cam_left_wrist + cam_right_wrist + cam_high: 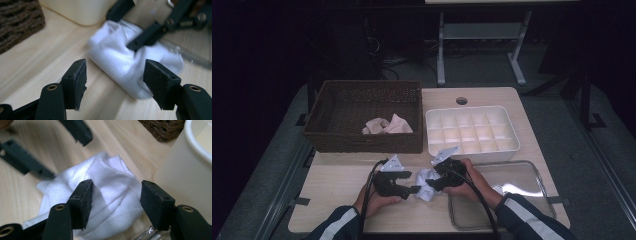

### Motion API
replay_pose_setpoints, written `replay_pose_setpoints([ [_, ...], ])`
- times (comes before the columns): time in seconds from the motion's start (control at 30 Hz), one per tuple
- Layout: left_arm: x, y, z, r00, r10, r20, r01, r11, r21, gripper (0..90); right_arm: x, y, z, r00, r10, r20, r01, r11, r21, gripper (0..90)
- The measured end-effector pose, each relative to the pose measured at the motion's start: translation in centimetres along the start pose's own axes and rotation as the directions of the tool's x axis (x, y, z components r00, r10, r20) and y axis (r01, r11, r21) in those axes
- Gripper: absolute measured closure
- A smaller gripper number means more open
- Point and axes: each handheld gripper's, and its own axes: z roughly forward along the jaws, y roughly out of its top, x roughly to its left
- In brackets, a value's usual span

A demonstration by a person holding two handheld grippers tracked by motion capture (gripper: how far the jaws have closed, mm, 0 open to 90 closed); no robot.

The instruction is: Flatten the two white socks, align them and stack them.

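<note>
Because both grippers stand with their jaws apart and no pad pressing on cloth, the white sock [426, 184] lies loose on the surface [337, 180], bunched into a soft bundle between the two tools near the front edge. The left gripper [115, 80] points at the sock from one side; in its own view the jaws frame the near end of the bundle without touching it, which leaves room to close on that end. The right gripper [115, 202] comes in from the opposite side, and its jaws straddle the folds at the other end, one pad [83, 197] just above the cloth. Opposed placement of this kind suits a two-ended hold, probably for folding or rolling the sock. The white divided box [472, 132] sits just behind the sock, touching distance from the work, so a finished bundle could be moved into one compartment with a short lift. The woven basket [362, 140] stands to the left of the box and holds a pale pink cloth [387, 125], most likely further stock awaiting handling. The clear tray [532, 185] lies at the right, beneath the person's right forearm.
</note>
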Motion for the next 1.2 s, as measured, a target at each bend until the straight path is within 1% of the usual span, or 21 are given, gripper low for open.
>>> replay_pose_setpoints([
  [0.07,0.5,0.2,-0.1,0.9996,-0.006,-0.026,0.005,0.9999,-0.015,35.2,0.0,0.0,0.0,1.0000,0.001,-0.001,-0.001,1.000,0.000,41.6],
  [0.1,0.7,0.2,0.0,0.9996,-0.015,-0.026,0.014,0.9997,-0.017,35.7,0.0,-0.1,-0.1,1.0000,-0.001,-0.003,0.001,1.000,0.002,41.5],
  [0.13,0.8,0.2,0.1,0.9997,-0.020,-0.011,0.020,0.9997,-0.015,35.4,0.0,-0.1,-0.1,1.0000,-0.003,-0.007,0.003,1.000,0.003,41.3],
  [0.17,0.8,0.1,0.4,0.9999,-0.014,0.002,0.014,0.9999,0.004,35.3,-0.1,-0.1,0.0,1.0000,0.001,-0.009,-0.001,1.000,0.003,41.0],
  [0.3,-0.5,-0.2,1.5,0.9989,0.038,0.027,-0.039,0.9978,0.054,33.3,-0.2,-0.2,0.1,0.9999,0.006,-0.014,-0.006,1.000,-0.001,38.7],
  [0.43,-1.2,-0.2,1.8,0.9975,0.071,0.004,-0.071,0.9950,0.071,31.7,-0.4,-0.3,0.1,0.9997,0.013,-0.019,-0.013,1.000,0.003,36.3],
  [0.47,-1.3,-0.4,1.7,0.9978,0.067,0.004,-0.067,0.9951,0.073,33.3,-0.3,-0.3,0.1,0.9996,0.017,-0.024,-0.017,1.000,0.004,36.3],
  [0.57,-1.6,-1.1,1.0,0.9974,0.073,-0.002,-0.072,0.9938,0.085,34.7,-0.4,-0.4,0.3,0.9985,0.020,-0.052,-0.019,1.000,0.009,34.6],
  [0.6,-1.7,-1.3,0.8,0.9967,0.080,-0.011,-0.079,0.9935,0.083,34.1,-0.2,-0.3,0.5,0.9965,0.035,-0.075,-0.035,0.999,0.008,32.5],
  [0.7,-1.7,-1.6,0.3,0.9950,0.097,-0.021,-0.095,0.9912,0.092,31.8,-0.2,-0.3,1.0,0.9923,0.045,-0.115,-0.044,0.999,0.016,28.3],
  [0.77,-1.8,-1.7,0.1,0.9928,0.117,-0.024,-0.115,0.9893,0.090,31.7,-0.3,-0.2,1.3,0.9896,0.057,-0.132,-0.054,0.998,0.023,26.7],
  [0.8,-1.8,-1.7,0.2,0.9930,0.116,-0.022,-0.114,0.9892,0.092,31.6,-0.4,-0.2,1.4,0.9893,0.054,-0.135,-0.051,0.998,0.025,26.7],
  [0.83,-1.8,-1.7,0.2,0.9929,0.117,-0.022,-0.114,0.9891,0.093,31.7,-0.5,-0.1,1.5,0.9864,0.068,-0.150,-0.063,0.997,0.034,26.8],
  [0.9,-1.7,-1.6,0.4,0.9926,0.120,-0.019,-0.117,0.9882,0.099,29.7,-0.5,-0.1,1.7,0.9840,0.062,-0.167,-0.056,0.998,0.041,29.0],
  [0.93,-1.6,-1.6,0.4,0.9937,0.111,-0.014,-0.109,0.9895,0.095,29.3,-0.6,0.0,1.7,0.9799,0.067,-0.188,-0.059,0.997,0.046,31.1],
  [1.0,-1.5,-1.7,0.5,0.9938,0.111,-0.009,-0.110,0.9897,0.092,28.3,-0.8,0.1,1.9,0.9759,0.041,-0.214,-0.031,0.998,0.049,37.5],
  [1.07,-1.4,-1.7,0.4,0.9928,0.120,-0.008,-0.118,0.9880,0.099,27.6,-0.8,0.2,2.0,0.9607,0.035,-0.275,-0.020,0.998,0.057,46.5],
  [1.1,-1.4,-1.7,0.5,0.9928,0.119,-0.006,-0.118,0.9885,0.094,27.3,-0.7,0.2,2.0,0.9586,0.033,-0.283,-0.016,0.998,0.061,49.3],
  [1.13,-1.3,-1.7,0.4,0.9919,0.127,-0.004,-0.126,0.9867,0.103,26.8,-0.8,0.2,2.0,0.9535,0.039,-0.299,-0.022,0.998,0.062,52.5],
  [1.17,-1.3,-1.7,0.4,0.9934,0.114,-0.002,-0.114,0.9893,0.092,26.2,-0.9,0.2,2.1,0.9481,0.045,-0.315,-0.027,0.998,0.061,54.3],
  [1.2,-1.2,-1.8,0.4,0.9931,0.117,0.002,-0.117,0.9889,0.092,26.0,-0.9,0.1,2.1,0.9452,0.045,-0.323,-0.027,0.998,0.060,55.9],
])
